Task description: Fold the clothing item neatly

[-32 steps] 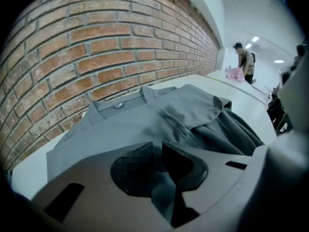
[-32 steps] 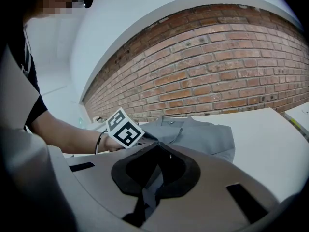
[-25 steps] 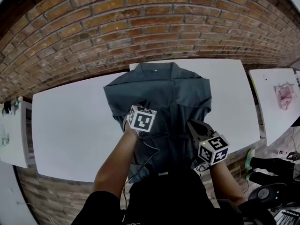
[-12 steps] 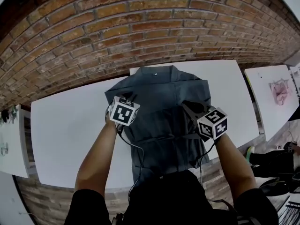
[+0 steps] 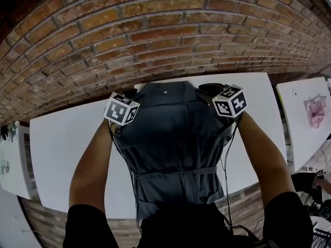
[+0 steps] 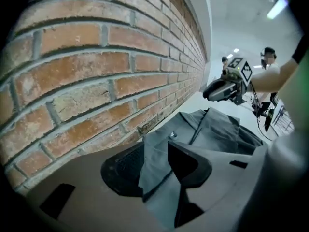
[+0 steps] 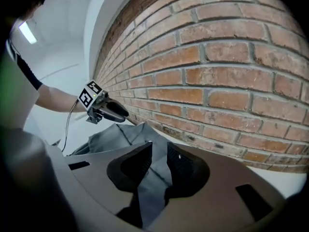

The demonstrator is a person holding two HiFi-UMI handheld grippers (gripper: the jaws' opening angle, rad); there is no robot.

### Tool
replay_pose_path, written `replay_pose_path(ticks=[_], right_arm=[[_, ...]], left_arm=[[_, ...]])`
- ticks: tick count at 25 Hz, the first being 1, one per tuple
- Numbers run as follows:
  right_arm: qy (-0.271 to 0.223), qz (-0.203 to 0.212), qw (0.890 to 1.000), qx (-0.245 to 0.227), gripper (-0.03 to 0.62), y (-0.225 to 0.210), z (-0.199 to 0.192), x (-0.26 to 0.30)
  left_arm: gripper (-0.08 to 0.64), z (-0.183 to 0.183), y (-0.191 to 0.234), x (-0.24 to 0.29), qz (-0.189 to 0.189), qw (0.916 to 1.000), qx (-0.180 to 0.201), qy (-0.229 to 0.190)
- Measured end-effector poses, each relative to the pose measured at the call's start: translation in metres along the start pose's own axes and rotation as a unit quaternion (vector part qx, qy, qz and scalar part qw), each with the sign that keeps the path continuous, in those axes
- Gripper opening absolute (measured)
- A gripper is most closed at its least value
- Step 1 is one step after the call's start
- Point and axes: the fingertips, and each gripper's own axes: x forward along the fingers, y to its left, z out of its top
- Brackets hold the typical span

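Note:
A dark grey shirt (image 5: 173,143) lies lengthwise on the white table (image 5: 67,149), its collar by the brick wall. My left gripper (image 5: 132,93) is at its far left corner and my right gripper (image 5: 204,89) at its far right corner. In the left gripper view the left gripper (image 6: 161,149) has just been opening; a fold of grey cloth (image 6: 154,158) hangs loose between its jaws. In the right gripper view the right gripper (image 7: 159,151) has also just been opening, with a strip of cloth (image 7: 157,173) in the gap, not pinched.
The brick wall (image 5: 155,35) runs just beyond the table's far edge. A second white table (image 5: 305,128) at the right holds a pink cloth (image 5: 314,110). Another white table (image 5: 10,159) stands at the left. People (image 6: 268,57) stand far off.
Both grippers have moved away from me, from the shirt's near half to its far end by the wall, bringing cloth along. Their jaws now stand apart.

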Motion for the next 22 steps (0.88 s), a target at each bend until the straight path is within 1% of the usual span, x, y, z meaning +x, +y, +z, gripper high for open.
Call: replay_pose_path(ticks=[2,3,6,7,9,11,14,16,18,19,20,21,22], right_arm=[[0.016,0.019,1.000,0.001,0.078,-0.017,-0.002,0.017],[0.028,0.034,0.999,0.001,0.094,-0.023,-0.003,0.026],[0.077,0.076,0.994,-0.001,0.207,-0.030,-0.015,0.052],[0.093,0.080,0.992,-0.005,0.221,-0.034,-0.020,0.061],[0.119,0.076,0.990,-0.010,0.222,-0.043,-0.030,0.075],[0.133,0.072,0.988,-0.010,0.221,-0.049,-0.035,0.086],[0.154,0.092,0.984,-0.005,0.221,-0.047,-0.040,0.100],[0.175,0.106,0.979,-0.008,0.219,-0.045,-0.045,0.105],[0.185,0.108,0.977,-0.014,0.193,-0.047,-0.046,0.106],[0.183,0.106,0.977,-0.017,0.145,-0.049,-0.045,0.105],[0.178,0.104,0.978,-0.021,0.064,-0.050,-0.044,0.104],[0.170,0.104,0.980,-0.024,0.032,-0.049,-0.043,0.103],[0.159,0.106,0.981,-0.027,0.020,-0.046,-0.041,0.101]], left_arm=[[0.129,-0.005,0.009,0.018,0.000,0.9996,0.013,0.026],[0.129,-0.009,0.014,0.027,0.002,0.9990,0.017,0.041],[0.129,-0.017,0.027,0.050,0.004,0.9965,0.022,0.080],[0.129,-0.018,0.029,0.056,0.002,0.9959,0.022,0.088],[0.129,-0.019,0.030,0.065,-0.008,0.9950,0.021,0.098],[0.129,-0.019,0.030,0.072,-0.018,0.9941,0.024,0.105],[0.129,-0.019,0.032,0.082,-0.031,0.9923,0.024,0.118],[0.129,-0.020,0.035,0.088,-0.040,0.9911,0.015,0.126],[0.129,-0.020,0.035,0.090,-0.050,0.9903,0.000,0.130],[0.126,-0.020,0.034,0.090,-0.054,0.9898,-0.004,0.132],[0.114,-0.020,0.032,0.090,-0.057,0.9894,-0.004,0.133],[0.091,-0.020,0.031,0.089,-0.059,0.9892,0.001,0.134],[0.067,-0.019,0.029,0.088,-0.059,0.9894,0.008,0.132]])
